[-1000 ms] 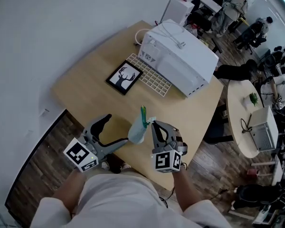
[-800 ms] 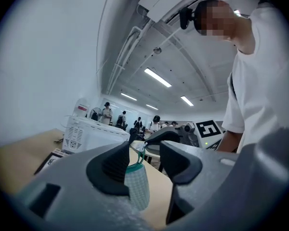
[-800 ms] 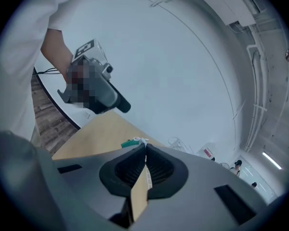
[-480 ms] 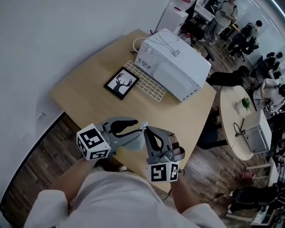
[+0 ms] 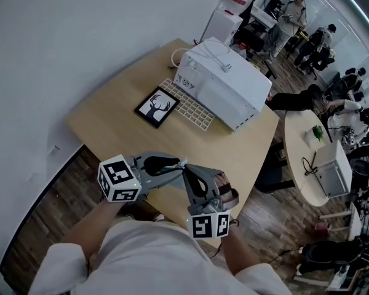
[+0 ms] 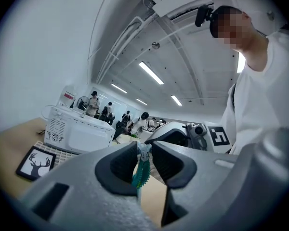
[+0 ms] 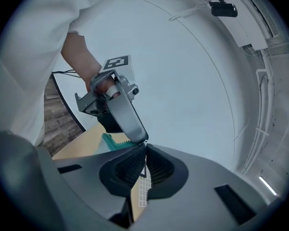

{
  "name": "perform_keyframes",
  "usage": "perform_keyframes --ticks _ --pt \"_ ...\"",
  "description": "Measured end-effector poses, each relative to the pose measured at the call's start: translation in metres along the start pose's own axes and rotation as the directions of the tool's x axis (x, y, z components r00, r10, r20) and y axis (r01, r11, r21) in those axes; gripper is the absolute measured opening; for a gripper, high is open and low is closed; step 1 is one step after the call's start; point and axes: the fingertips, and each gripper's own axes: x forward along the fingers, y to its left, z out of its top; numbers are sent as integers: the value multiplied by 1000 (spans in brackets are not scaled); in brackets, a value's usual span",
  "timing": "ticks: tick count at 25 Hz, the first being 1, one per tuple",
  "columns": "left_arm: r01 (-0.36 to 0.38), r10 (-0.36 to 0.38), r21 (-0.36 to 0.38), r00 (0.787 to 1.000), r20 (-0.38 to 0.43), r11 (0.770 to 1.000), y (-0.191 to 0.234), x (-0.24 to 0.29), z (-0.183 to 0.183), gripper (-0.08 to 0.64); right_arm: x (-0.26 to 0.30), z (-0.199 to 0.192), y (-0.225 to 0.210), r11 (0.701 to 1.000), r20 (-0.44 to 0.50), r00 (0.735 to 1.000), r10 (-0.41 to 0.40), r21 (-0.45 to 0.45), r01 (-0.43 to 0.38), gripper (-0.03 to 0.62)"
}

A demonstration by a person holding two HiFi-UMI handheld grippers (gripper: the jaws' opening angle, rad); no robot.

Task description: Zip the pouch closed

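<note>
The left tongs (image 5: pixel 179 163), whose jaws have just been closing on the pouch (image 6: pixel 140 171) at its green zipper, meet the right tongs (image 5: pixel 186 169) tip to tip over the near edge of the worktop (image 5: pixel 111 112), so each bars the other's way. Just beyond the tips a bare stretch of worktop is free to cross. Farther ahead stand 3 obstacles: a flat framed deer picture (image 5: pixel 156 107), a white grid tray (image 5: pixel 192 106) just beside it, and a tall white box (image 5: pixel 224 85) behind them. Outward of the left tongs the worktop is bare.
</note>
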Motion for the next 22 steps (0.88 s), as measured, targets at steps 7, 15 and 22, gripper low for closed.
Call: perform_keyframes --ticks 7,15,22 --pt "82 -80 -55 996 43 995 -7 -5 -2 71 -6 1 2 1000 12 1000 12 3 -12 9" --pt "30 -30 60 1000 -4 998 -12 -11 -16 52 -11 -12 12 996 -20 1000 15 90 -14 9" --pt "5 -5 40 1000 3 999 -13 -16 -25 26 -15 -13 9 993 -17 1000 9 116 -7 9"
